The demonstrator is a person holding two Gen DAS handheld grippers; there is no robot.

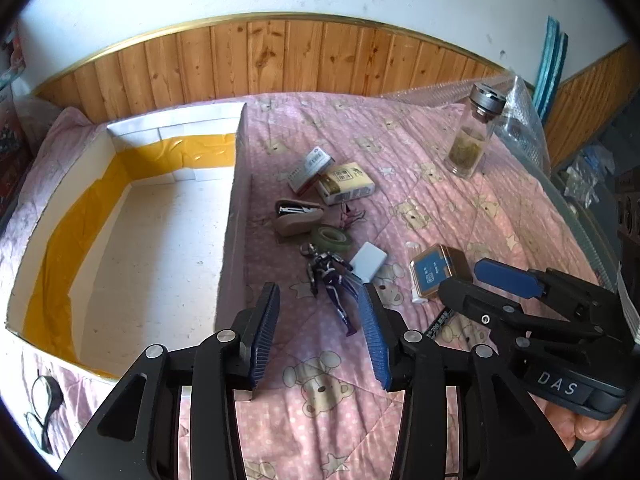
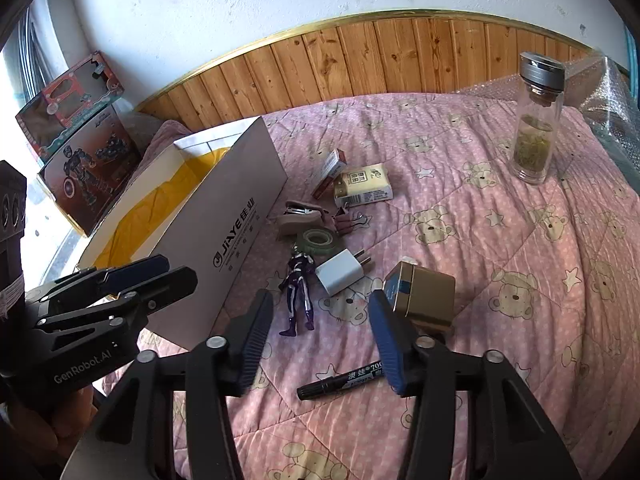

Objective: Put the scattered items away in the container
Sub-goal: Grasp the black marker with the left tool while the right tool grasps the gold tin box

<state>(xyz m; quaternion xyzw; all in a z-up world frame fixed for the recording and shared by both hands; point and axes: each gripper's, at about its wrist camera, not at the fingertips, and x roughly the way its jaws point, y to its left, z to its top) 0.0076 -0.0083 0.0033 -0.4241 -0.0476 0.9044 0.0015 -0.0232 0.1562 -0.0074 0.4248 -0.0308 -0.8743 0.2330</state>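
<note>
A white cardboard box [image 1: 168, 240] with yellow tape inside stands open and empty at the left; it also shows in the right wrist view [image 2: 224, 232]. Beside it on the pink quilt lie a purple toy figure [image 1: 332, 280] [image 2: 298, 296], a white charger [image 1: 368, 262] [image 2: 340, 272], a green tape roll [image 1: 332, 238] [image 2: 318, 240], a stapler [image 1: 298, 216] [image 2: 300, 216], small cartons [image 1: 346, 186] [image 2: 362, 188], a gold tin [image 1: 438, 274] [image 2: 424, 300] and a black marker [image 2: 340, 382]. My left gripper [image 1: 320, 320] is open above the figure. My right gripper [image 2: 320, 328] is open, the tin touching its right finger.
A glass bottle [image 1: 474, 132] [image 2: 536, 120] with a grey lid stands upright at the back right. Bubble wrap [image 1: 520, 120] lies by the right edge. Toy boxes [image 2: 80, 140] stand behind the container. Glasses [image 1: 44, 404] lie at the near left. A wooden panel wall runs behind.
</note>
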